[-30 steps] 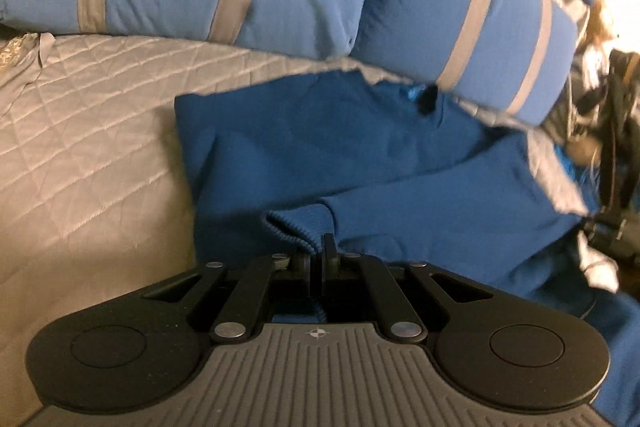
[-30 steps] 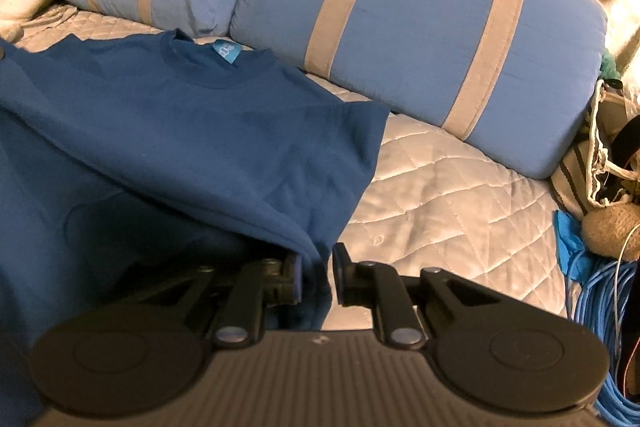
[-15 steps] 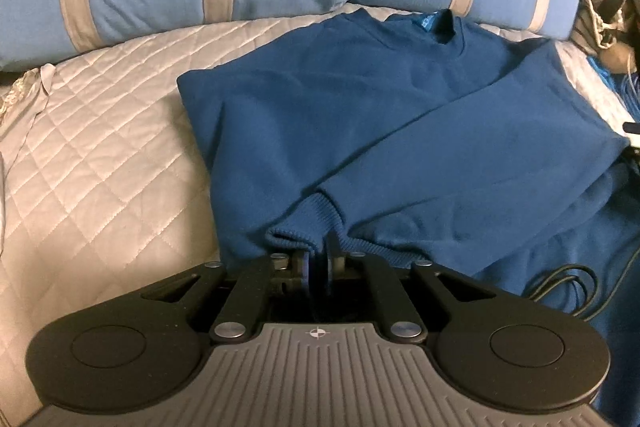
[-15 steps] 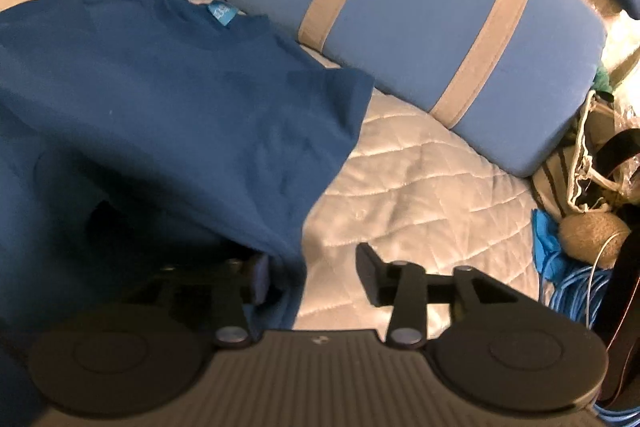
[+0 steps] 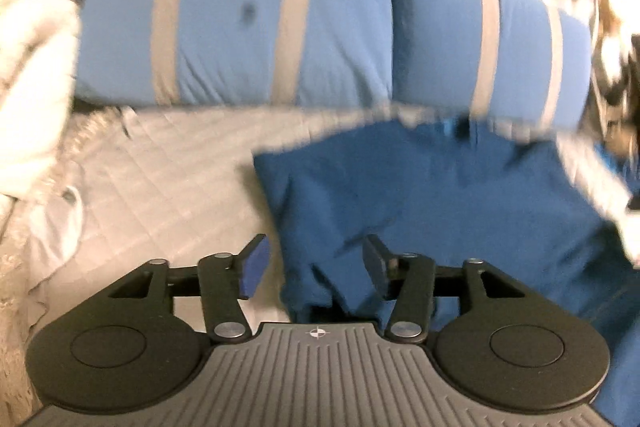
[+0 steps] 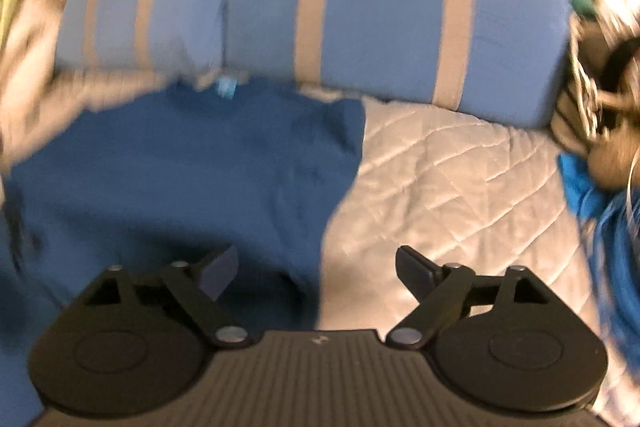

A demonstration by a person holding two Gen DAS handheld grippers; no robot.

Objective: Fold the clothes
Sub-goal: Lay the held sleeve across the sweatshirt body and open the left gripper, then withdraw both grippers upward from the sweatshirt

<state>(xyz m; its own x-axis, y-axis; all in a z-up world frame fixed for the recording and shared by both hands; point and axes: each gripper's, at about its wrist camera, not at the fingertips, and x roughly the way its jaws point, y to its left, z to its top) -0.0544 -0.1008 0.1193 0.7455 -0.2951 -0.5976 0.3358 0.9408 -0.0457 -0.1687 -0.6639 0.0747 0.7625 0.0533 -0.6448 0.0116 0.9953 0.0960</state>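
**Both grippers released; fold at risk of slipping**

Risks, judged from this moment:
- The left gripper has just been opening. Its jaws stand apart with a fold of the sweater lying between them, not pinched. If the gripper pulls away low, a pad could snag that fold and drag the sleeve out of place.
- The right gripper has also just been opening and is spread wide. The sweater's right edge lies in the gap, close by the left finger at 9 o'clock, with the quilt under the other. A sideways withdrawal could flip the edge open.
- Both views are motion-blurred, so contact between pads and cloth cannot be confirmed.

Sweater: dark blue knit, lying flat on the grey quilted cover, collar at 12 o'clock toward the 2 striped pillows. A light blue label shows at the neck. In the left view, 1 sleeve appears folded across the body; creases run toward 6 o'clock.
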